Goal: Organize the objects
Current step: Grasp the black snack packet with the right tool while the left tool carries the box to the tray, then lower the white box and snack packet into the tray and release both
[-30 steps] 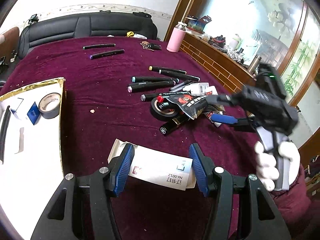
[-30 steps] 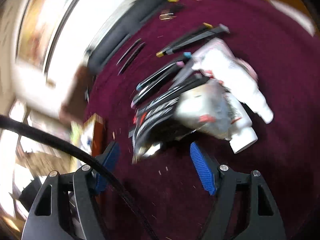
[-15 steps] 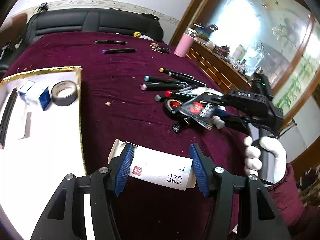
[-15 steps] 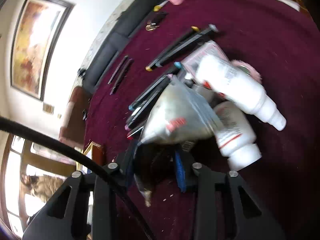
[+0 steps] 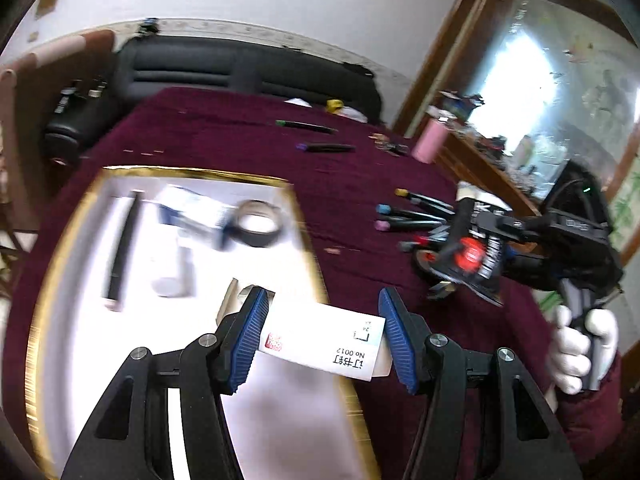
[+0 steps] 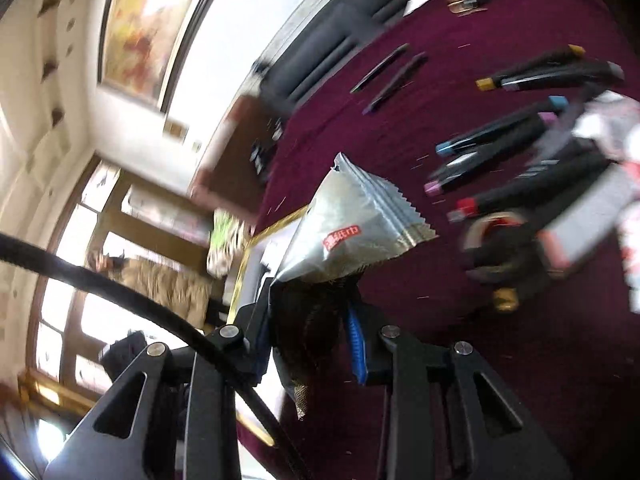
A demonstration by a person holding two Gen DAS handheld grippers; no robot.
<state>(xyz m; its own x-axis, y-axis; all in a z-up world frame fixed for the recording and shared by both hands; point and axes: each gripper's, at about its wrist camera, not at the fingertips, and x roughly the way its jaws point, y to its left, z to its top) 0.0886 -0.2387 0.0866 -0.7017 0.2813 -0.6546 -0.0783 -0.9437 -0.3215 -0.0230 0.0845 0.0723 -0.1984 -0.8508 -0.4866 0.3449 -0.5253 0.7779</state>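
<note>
My left gripper point(image 5: 322, 336) is shut on a small white box point(image 5: 320, 340) with a red mark and printed characters, held above the right part of a gold-rimmed white tray point(image 5: 304, 216). In the tray lie a dark tape roll point(image 5: 256, 226), a blue and white box point(image 5: 192, 208) and a black pen point(image 5: 120, 248). My right gripper point(image 6: 310, 332) is shut on a foil snack packet point(image 6: 356, 236), silver on one side and black on the other, lifted off the maroon table. In the left wrist view the same packet point(image 5: 476, 256) hangs from the right gripper point(image 5: 484, 240) at the right.
Several markers point(image 6: 500, 136) lie in a loose pile on the maroon cloth point(image 5: 224, 136), next to a tape roll point(image 6: 496, 240) and white bottles point(image 6: 592, 216). Two pens point(image 5: 316, 136) lie farther back. A pink cup point(image 5: 430, 142) stands near the wooden ledge. A black sofa point(image 5: 224, 72) runs behind.
The right gripper closed on the foil packet and lifted it off the pile. My left gripper carried the white box leftward, from over the cloth to over the tray.
</note>
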